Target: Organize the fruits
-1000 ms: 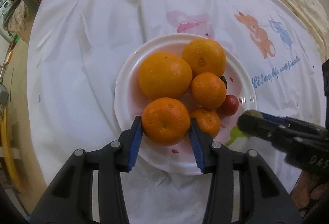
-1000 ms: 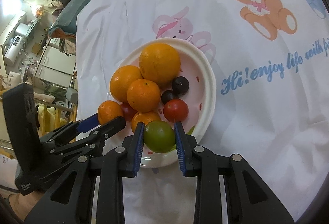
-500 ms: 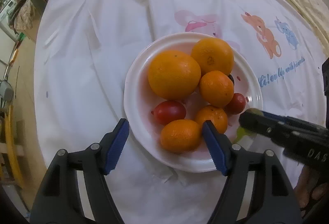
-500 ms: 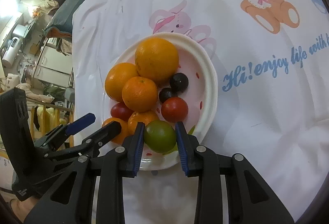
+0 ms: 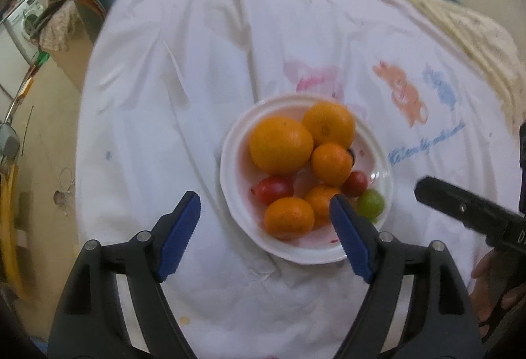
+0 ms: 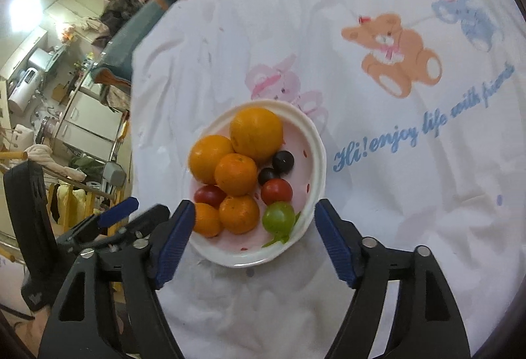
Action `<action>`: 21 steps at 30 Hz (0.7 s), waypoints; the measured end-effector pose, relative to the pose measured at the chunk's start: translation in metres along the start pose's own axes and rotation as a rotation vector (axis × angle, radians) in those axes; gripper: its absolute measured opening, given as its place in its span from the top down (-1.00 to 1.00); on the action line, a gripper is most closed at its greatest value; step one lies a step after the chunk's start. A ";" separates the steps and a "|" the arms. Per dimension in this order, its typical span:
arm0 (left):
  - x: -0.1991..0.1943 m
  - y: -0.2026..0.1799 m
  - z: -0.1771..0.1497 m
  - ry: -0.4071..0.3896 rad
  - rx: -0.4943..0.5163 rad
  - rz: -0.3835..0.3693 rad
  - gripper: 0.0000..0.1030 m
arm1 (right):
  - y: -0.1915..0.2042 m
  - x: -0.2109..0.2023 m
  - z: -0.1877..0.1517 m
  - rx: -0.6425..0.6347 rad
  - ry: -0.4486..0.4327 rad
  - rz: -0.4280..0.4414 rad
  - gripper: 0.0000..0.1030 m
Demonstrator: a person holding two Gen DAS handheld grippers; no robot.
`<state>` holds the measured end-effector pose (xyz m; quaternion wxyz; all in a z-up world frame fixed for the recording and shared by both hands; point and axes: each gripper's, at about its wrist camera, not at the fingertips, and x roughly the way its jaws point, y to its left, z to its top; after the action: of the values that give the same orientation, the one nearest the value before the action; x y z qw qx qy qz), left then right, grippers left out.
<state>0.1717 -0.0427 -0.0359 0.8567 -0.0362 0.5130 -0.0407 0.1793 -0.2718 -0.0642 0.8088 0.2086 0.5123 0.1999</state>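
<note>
Left wrist view shows the left hand-held gripper (image 5: 264,222) spread wide with nothing between its blue pads, poised above the near rim of the white plate (image 5: 230,168). That plate sits on a table covered by a white cloth (image 5: 171,89) printed with cartoon animals, nearer the table's front edge than its far one. On the plate lie two large oranges (image 5: 281,144) side by side at the back, three smaller mandarins (image 5: 331,164) in front of them, a red oval tomato (image 5: 275,189) left of centre, a round red tomato (image 5: 355,184) and a green grape (image 5: 371,202) at the right rim. The near mandarin (image 5: 289,218) lies between the open pads without touching either.

In the right wrist view the right hand-held gripper (image 6: 251,239) is likewise wide open and holds nothing; its pads straddle the plate's (image 6: 315,168) near edge. The green grape (image 6: 279,217) rests on the plate just ahead of it, beside a red tomato (image 6: 276,191) and two dark grapes (image 6: 282,161). The left hand-held gripper appears at the lower left, by the plate's left rim.
</note>
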 end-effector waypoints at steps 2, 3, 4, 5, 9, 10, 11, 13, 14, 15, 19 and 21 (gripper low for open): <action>-0.010 0.004 -0.003 -0.026 -0.017 -0.005 -0.52 | 0.004 -0.011 -0.003 -0.017 -0.022 -0.012 -0.64; -0.015 0.007 -0.005 -0.040 -0.022 -0.004 -0.52 | 0.006 -0.016 -0.005 -0.028 -0.033 -0.015 -0.64; -0.022 0.009 -0.009 -0.053 -0.026 0.003 -0.52 | 0.009 -0.022 -0.008 -0.039 -0.044 -0.018 -0.64; -0.025 0.010 -0.011 -0.058 -0.026 0.007 -0.52 | 0.010 -0.026 -0.011 -0.047 -0.054 -0.025 -0.66; -0.047 0.015 -0.025 -0.088 -0.023 0.024 -0.52 | 0.016 -0.043 -0.028 -0.073 -0.088 -0.049 -0.72; -0.051 0.016 -0.028 -0.093 -0.027 0.022 -0.52 | 0.019 -0.047 -0.032 -0.081 -0.096 -0.057 -0.73; -0.055 0.018 -0.032 -0.097 -0.031 0.017 -0.55 | 0.020 -0.050 -0.036 -0.088 -0.104 -0.064 -0.74; -0.064 0.023 -0.042 -0.103 -0.049 0.004 -0.71 | 0.022 -0.057 -0.044 -0.099 -0.120 -0.078 -0.80; -0.067 0.024 -0.046 -0.108 -0.056 0.001 -0.75 | 0.023 -0.060 -0.049 -0.099 -0.127 -0.084 -0.81; -0.071 0.026 -0.051 -0.116 -0.062 -0.001 -0.76 | 0.025 -0.063 -0.052 -0.098 -0.132 -0.088 -0.82; -0.089 0.031 -0.073 -0.147 -0.069 0.014 -0.78 | 0.030 -0.072 -0.068 -0.100 -0.152 -0.107 -0.93; -0.095 0.030 -0.081 -0.170 -0.062 0.021 -0.87 | 0.035 -0.076 -0.076 -0.110 -0.170 -0.116 -0.98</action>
<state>0.0563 -0.0040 0.0059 0.8960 -0.0607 0.4397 -0.0125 0.0762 -0.2734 -0.0180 0.8696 0.1502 0.4415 0.1621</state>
